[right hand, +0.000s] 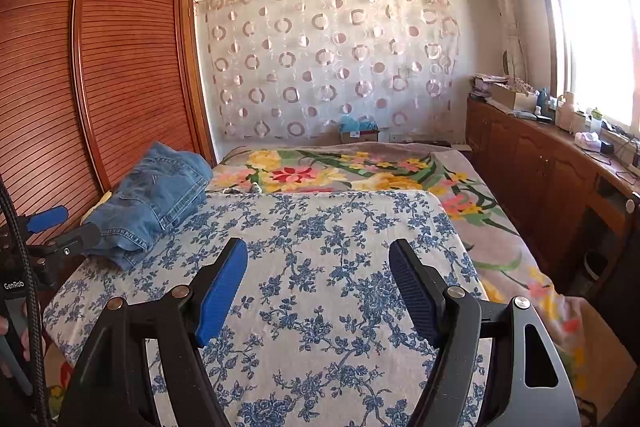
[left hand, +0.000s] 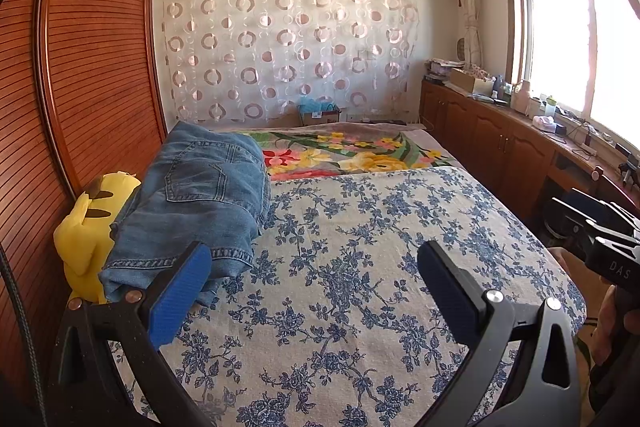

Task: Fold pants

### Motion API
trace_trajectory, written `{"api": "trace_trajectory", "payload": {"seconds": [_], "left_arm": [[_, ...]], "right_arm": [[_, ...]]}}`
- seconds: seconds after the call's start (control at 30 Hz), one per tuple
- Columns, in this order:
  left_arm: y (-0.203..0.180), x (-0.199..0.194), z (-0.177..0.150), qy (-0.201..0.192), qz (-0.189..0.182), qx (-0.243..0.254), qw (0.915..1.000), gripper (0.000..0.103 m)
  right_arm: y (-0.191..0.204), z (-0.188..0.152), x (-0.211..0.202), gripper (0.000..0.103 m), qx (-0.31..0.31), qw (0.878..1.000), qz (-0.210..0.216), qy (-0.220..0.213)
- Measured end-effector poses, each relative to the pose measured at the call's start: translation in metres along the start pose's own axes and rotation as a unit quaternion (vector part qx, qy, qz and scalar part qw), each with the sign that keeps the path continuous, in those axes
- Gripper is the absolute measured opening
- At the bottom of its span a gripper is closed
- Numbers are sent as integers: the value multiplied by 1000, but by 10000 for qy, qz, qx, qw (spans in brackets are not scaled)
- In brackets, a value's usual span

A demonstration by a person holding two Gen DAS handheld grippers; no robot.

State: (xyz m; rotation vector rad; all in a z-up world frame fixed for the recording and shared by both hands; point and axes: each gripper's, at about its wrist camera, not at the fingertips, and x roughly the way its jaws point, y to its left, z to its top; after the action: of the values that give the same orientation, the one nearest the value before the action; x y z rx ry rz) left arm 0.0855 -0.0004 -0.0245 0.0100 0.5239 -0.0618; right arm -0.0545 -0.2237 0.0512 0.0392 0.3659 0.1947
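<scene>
The blue denim pants (left hand: 196, 199) lie folded in a thick bundle at the left edge of the bed, partly on a yellow plush toy (left hand: 84, 231). My left gripper (left hand: 316, 271) is open over the blue-flowered bedspread (left hand: 360, 227), its left pad just in front of the bundle's near hem, nothing between the pads. In the right wrist view the pants (right hand: 152, 203) lie far left. My right gripper (right hand: 318, 283) is open above the bedspread (right hand: 320, 219), well clear of the denim. The left gripper (right hand: 60, 229) shows there at the left edge, beside the bundle.
A slatted wooden wardrobe (left hand: 88, 67) runs along the bed's left side. A bright flower blanket (left hand: 340, 151) covers the far part of the bed. Wooden cabinets (left hand: 500, 139) with clutter line the right wall under the window. A hand shows at the right edge (left hand: 604, 331).
</scene>
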Motion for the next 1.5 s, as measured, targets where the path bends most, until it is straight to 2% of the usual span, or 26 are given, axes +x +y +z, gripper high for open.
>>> {"api": "trace_trajectory", "payload": {"seconds": [1.5], "left_arm": [[-5, -10, 4, -161, -33, -27, 9999, 103]], "right_arm": [[4, -3, -1, 75, -12, 10000, -31, -1]]}}
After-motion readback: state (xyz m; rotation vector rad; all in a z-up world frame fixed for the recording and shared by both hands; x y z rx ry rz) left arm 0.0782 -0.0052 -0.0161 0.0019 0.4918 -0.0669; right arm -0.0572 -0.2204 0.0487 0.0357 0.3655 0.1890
